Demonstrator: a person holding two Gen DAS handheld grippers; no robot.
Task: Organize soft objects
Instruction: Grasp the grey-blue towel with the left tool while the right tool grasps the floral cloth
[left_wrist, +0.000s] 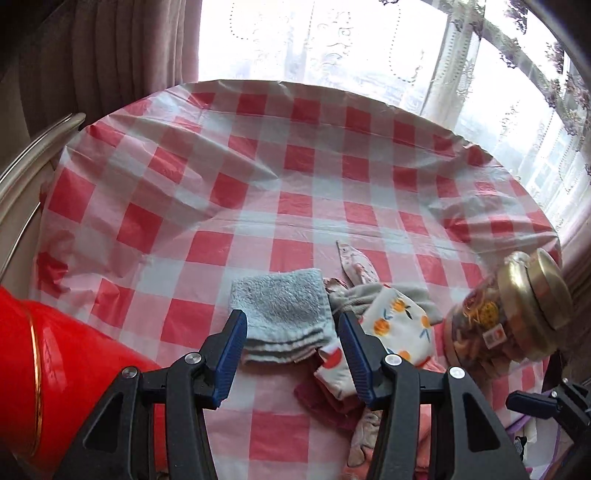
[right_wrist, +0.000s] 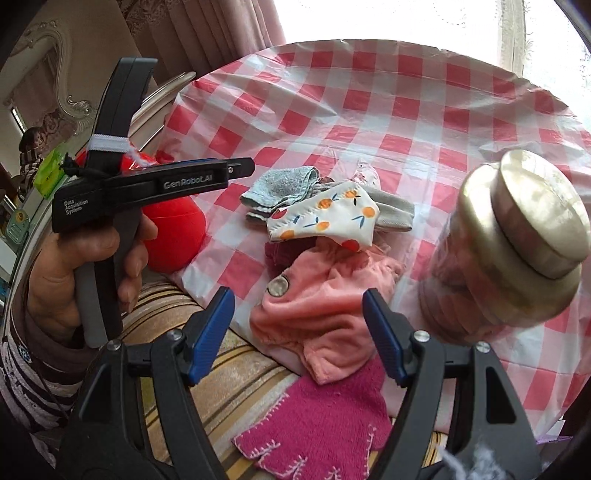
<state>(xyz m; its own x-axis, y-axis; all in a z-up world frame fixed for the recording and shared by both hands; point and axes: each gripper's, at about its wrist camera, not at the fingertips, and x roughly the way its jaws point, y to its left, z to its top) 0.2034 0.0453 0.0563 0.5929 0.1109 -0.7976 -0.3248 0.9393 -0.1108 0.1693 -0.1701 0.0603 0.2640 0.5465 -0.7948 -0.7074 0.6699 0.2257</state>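
Folded blue towel between spread left tool, right tool spread, empty

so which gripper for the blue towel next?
Left. The left gripper is open and lined up on the blue towel; the right gripper is open over the pink cloth, farther off.

Bright, blown-out backlight from the window, fisheye-bent edges, blurred near jar.
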